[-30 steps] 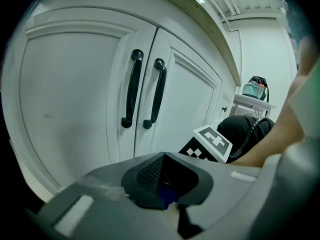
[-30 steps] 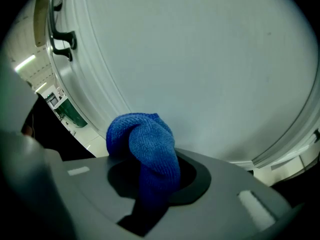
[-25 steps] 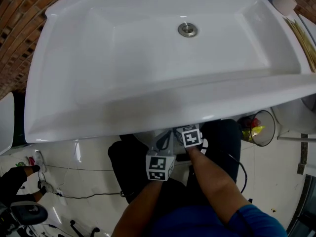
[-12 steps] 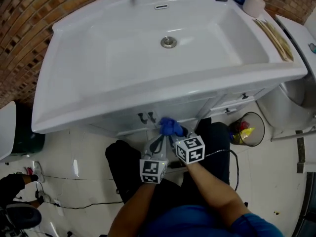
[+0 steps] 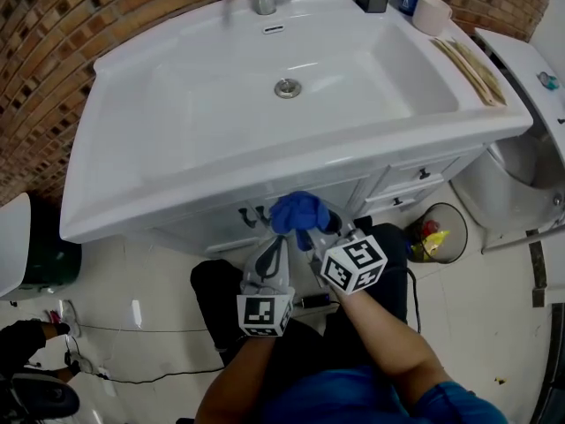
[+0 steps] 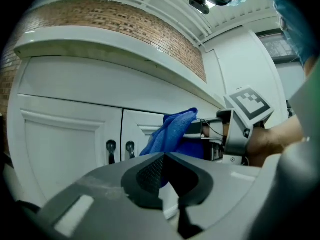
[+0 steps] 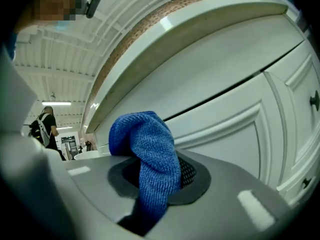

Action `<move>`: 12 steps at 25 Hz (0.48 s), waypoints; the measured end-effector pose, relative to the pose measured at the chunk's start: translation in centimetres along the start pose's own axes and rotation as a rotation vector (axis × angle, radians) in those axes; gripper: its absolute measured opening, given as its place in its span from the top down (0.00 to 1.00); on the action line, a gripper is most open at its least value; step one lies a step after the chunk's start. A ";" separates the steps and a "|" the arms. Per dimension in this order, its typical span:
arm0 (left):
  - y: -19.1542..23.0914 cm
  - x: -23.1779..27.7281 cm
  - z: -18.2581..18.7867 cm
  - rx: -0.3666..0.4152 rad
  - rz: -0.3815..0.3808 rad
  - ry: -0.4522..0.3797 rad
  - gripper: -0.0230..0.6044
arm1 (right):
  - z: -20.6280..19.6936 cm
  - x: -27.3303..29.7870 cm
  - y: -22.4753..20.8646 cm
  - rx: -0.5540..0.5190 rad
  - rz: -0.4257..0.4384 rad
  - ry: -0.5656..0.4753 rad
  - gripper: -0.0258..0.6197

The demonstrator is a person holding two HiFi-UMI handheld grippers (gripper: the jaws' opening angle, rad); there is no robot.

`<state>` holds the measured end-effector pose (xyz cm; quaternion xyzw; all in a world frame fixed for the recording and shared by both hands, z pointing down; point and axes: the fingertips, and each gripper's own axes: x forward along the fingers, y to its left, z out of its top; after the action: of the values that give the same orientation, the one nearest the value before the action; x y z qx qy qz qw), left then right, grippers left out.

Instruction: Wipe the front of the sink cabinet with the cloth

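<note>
From where I stand, the wipe wants the cloth [image 5: 297,212] pressed flat to the cabinet front [image 7: 225,129] and swept in overlapping passes, easing round the two dark door handles [image 6: 111,149]. The right gripper [image 7: 152,184] has its jaws clamped on the cloth, just under the sink [image 5: 265,162] rim, near the doors. The left gripper [image 6: 164,158] sits beside it, jaws together on nothing. The cloth is bright blue, nubbly microfibre, bunched into a folded lump.

Rough-knit blue cloth [image 7: 150,154] — glossy white sink [image 5: 177,122] — smooth satin-painted cabinet front [image 7: 225,129].
</note>
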<state>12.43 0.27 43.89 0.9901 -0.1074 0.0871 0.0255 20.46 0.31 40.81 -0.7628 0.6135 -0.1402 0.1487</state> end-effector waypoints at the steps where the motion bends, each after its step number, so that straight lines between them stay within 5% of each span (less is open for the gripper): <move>1: 0.2 0.3 0.4 -0.001 0.005 -0.004 0.96 | 0.2 0.3 -0.4 -0.004 -0.006 0.005 0.84; 12: 1.1 1.7 -3.7 0.010 -0.006 0.116 0.96 | -4.5 1.1 -3.3 0.075 -0.053 0.103 0.83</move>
<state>13.23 -0.89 47.84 0.9838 -0.1024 0.1447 0.0269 21.85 -0.33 46.33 -0.7646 0.5941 -0.2059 0.1415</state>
